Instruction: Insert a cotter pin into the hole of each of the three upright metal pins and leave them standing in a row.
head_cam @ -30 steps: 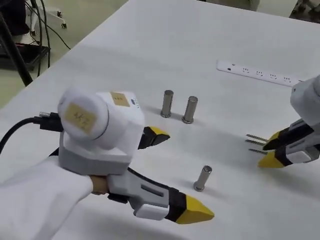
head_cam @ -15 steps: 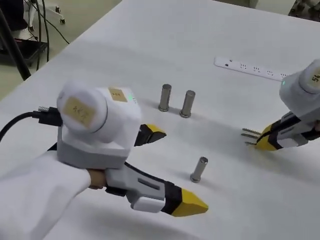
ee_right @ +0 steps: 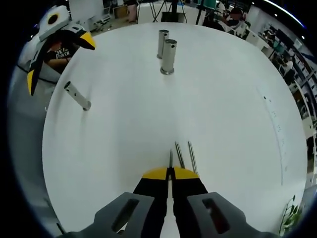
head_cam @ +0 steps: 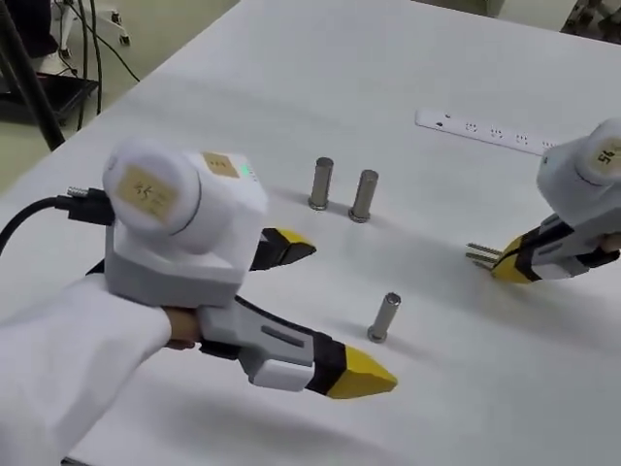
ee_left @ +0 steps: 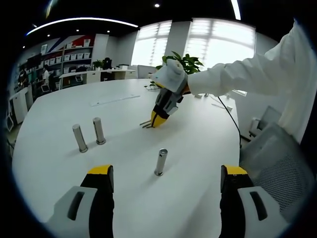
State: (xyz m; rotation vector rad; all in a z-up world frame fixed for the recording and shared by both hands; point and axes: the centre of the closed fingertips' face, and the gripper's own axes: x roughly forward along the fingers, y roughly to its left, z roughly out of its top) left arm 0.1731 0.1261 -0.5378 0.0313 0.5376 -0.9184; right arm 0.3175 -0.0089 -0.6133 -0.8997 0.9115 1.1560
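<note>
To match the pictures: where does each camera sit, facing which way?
Head view: headset, looking down at the white table; white sleeve, left gripper, right gripper show.
Left gripper view: left gripper, looking between its open jaws at a lone grey metal cylinder.
Right gripper view: right gripper, looking past its shut jaws at thin metal cotter pins.
Both gripper views share that cylinder.

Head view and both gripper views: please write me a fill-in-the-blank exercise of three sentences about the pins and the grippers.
On the white table stand ___ upright metal pins. The jaws of the left gripper are ___. The cotter pins lie at the tips of the right gripper, whose jaws are ___.
Missing words: three; open; shut.
</note>
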